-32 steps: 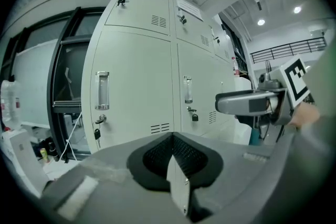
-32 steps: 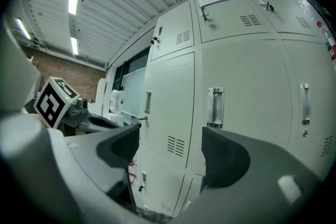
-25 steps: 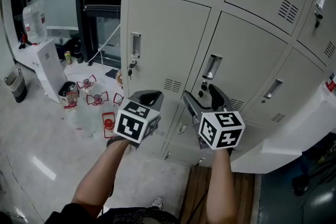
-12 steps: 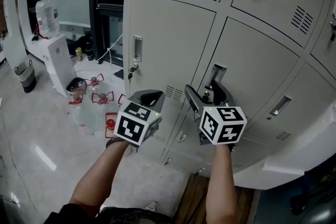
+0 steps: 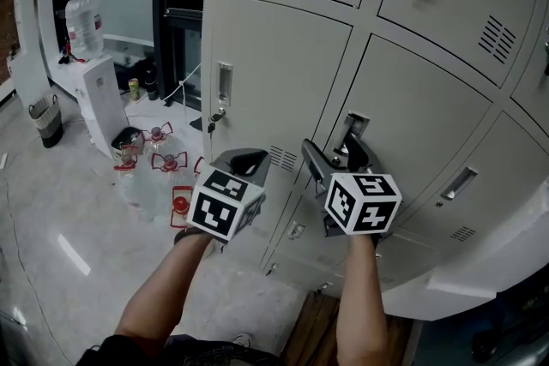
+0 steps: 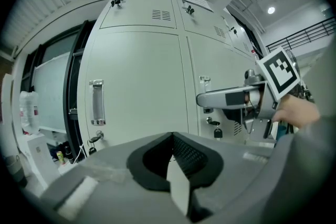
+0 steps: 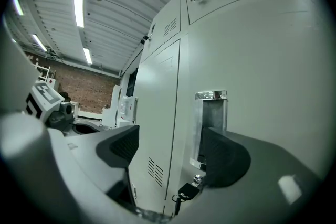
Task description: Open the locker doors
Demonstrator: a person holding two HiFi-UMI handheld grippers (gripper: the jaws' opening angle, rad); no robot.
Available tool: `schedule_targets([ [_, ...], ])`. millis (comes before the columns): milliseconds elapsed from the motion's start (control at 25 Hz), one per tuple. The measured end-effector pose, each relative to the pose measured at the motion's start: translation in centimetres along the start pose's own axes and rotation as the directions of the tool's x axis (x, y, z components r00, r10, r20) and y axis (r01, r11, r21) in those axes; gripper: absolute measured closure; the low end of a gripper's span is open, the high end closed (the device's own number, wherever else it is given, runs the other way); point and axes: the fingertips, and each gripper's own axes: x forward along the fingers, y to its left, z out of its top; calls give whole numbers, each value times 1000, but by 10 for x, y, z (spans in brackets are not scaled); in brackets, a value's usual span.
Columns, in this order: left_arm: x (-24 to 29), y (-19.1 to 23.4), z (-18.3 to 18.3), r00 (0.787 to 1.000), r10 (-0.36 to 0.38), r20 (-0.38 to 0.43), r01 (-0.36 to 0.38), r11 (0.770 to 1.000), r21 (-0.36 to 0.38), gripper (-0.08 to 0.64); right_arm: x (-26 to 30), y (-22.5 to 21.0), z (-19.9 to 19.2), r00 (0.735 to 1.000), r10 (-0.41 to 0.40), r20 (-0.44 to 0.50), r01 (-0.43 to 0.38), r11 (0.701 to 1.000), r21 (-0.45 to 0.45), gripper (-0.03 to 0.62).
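Working with the right gripper (image 7: 173, 155), spread wide and pinching nothing: one pad level with the lower part of the recessed handle (image 7: 210, 128) on the middle door (image 5: 420, 116), the other out past the seam, toward the left door (image 5: 274, 73). Cannot tell from either view whether that pad touches the metal yet. Holding the left gripper (image 6: 173, 160) pressed together and empty, off the left door and apart from its own handle (image 6: 96, 102).

Looks like the reach-in before the pull, with every door in sight shut.

- Slide the handle-side pad into the recess behind the lip before any pull, so that it cannot slip off the face.
- Close only enough to catch the lip; probably no need for a hard squeeze on thin sheet metal.
- Mind the key (image 7: 185, 192) hanging just below the handle. Keep the pad above it, so as not to knock or twist it.
- Pull outward and swing along the hinge arc, not straight back, to judge by the handle's place at the door's left edge.
- Keep the left gripper out of the door's swing, ready for the left door.
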Motion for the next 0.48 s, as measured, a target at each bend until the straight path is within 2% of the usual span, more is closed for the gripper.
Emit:
schedule_targets([
  [200, -1, 6, -2, 1000, 25, 7, -25, 1000, 7, 560, 4, 1, -1, 1000, 20, 2, -20, 1000, 21, 229],
  [480, -7, 6, -2, 1000, 17, 13, -17, 1000, 9, 560, 1, 5, -2, 1000, 23, -4, -23, 999, 22, 229],
])
